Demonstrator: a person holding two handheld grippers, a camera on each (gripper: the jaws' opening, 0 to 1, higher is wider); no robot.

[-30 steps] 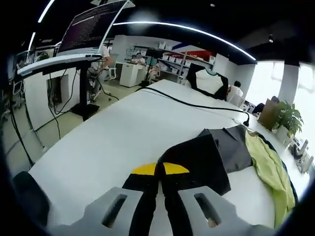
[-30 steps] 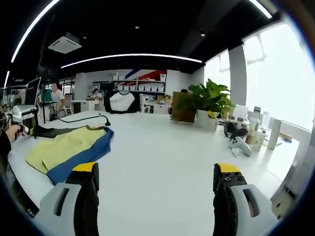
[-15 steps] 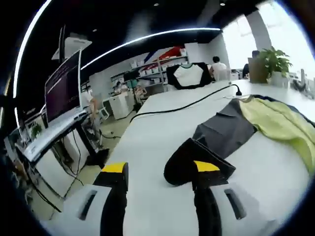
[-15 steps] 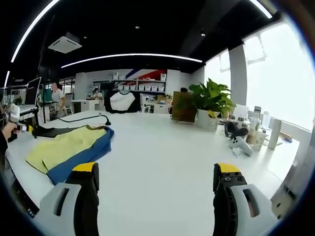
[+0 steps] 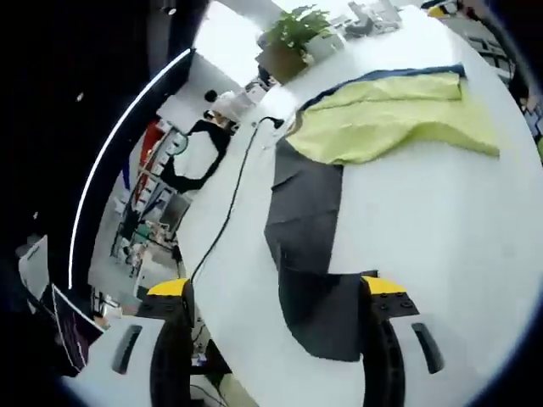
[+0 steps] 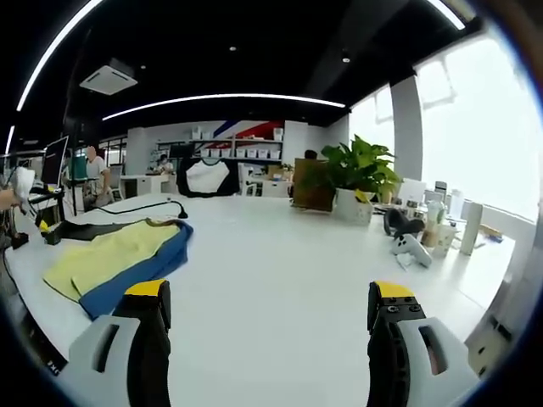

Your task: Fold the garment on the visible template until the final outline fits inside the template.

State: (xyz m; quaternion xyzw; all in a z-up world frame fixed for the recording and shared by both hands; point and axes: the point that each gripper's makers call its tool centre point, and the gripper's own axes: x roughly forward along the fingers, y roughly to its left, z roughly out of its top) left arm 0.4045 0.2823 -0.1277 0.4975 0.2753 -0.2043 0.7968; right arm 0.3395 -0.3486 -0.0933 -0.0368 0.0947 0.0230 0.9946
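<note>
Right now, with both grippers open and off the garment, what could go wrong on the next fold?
The dark sleeve runs to the table edge by the left gripper; a pull could drag it off. The black cable lies beside it and may snag. The right gripper hovers open, away from the yellow garment, so reaching in could rumple it.
</note>
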